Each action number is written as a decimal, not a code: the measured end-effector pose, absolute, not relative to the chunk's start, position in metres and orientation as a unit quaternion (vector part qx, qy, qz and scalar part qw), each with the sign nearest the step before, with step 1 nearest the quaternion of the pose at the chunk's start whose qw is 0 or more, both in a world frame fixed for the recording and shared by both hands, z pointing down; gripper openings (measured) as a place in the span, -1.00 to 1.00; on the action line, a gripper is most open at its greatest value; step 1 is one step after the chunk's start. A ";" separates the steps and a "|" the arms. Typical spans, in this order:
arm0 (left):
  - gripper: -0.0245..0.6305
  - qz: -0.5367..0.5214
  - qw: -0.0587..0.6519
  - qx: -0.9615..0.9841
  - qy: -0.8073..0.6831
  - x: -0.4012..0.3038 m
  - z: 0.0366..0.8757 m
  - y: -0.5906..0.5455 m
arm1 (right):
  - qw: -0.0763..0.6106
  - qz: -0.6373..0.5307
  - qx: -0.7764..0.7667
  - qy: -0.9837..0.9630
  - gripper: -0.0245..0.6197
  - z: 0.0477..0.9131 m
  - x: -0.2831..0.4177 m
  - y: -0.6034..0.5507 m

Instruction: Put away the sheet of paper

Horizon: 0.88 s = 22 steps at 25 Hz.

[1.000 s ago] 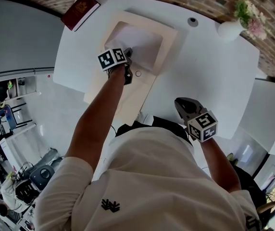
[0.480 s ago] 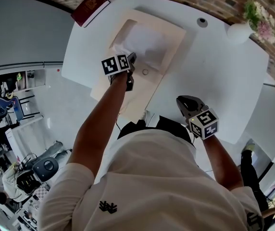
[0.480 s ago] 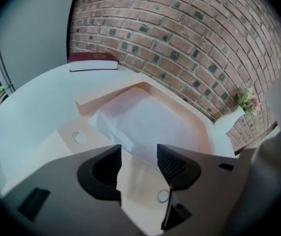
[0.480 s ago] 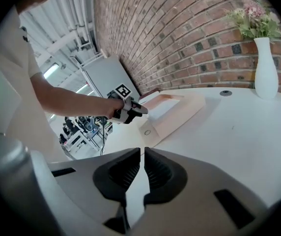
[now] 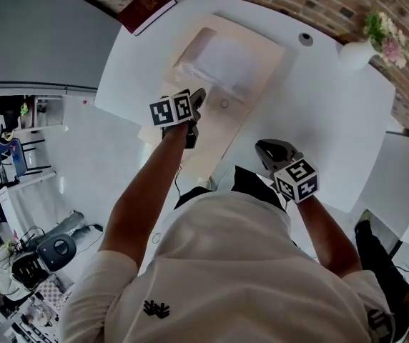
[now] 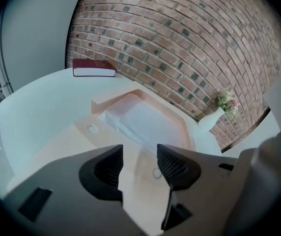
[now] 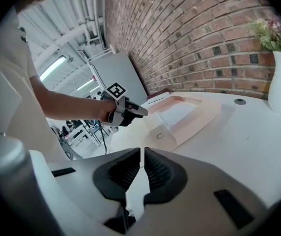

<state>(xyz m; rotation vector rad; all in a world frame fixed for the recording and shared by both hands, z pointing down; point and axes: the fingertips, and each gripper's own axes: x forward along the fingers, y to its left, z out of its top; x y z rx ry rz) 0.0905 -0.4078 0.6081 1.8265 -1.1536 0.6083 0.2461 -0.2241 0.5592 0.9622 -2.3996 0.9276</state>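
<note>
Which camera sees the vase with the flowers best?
The right gripper view: the vase stands big and upright there, side on, with its flowers on top. In the head view the vase is small, seen from above. In the left gripper view the vase is tiny and far off.

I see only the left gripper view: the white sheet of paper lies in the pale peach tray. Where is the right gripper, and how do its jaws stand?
Observer: The right gripper hangs near the white table's front edge, right of the pale peach tray, jaws almost together, empty.
Operator: Is anything between the tray and the white vase?
Observer: A small dark round disc lies there.
Operator: Is my left gripper touching the tray?
Observer: No. Seen sideways, it hangs above the tray's near end; its jaws have just been opening, empty.
</note>
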 end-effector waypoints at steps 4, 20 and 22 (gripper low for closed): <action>-0.23 0.231 0.424 0.758 -0.439 0.072 0.589 -0.387 | 0.201 0.317 0.346 -0.860 -0.77 0.549 0.218 -0.219; -0.84 0.214 0.362 0.864 -0.278 0.013 0.513 -0.265 | 0.206 0.283 0.381 -0.856 -0.82 0.509 0.121 -0.182; -0.84 0.211 0.359 0.873 -0.255 0.006 0.506 -0.244 | 0.204 0.283 0.385 -0.855 -0.82 0.506 0.112 -0.172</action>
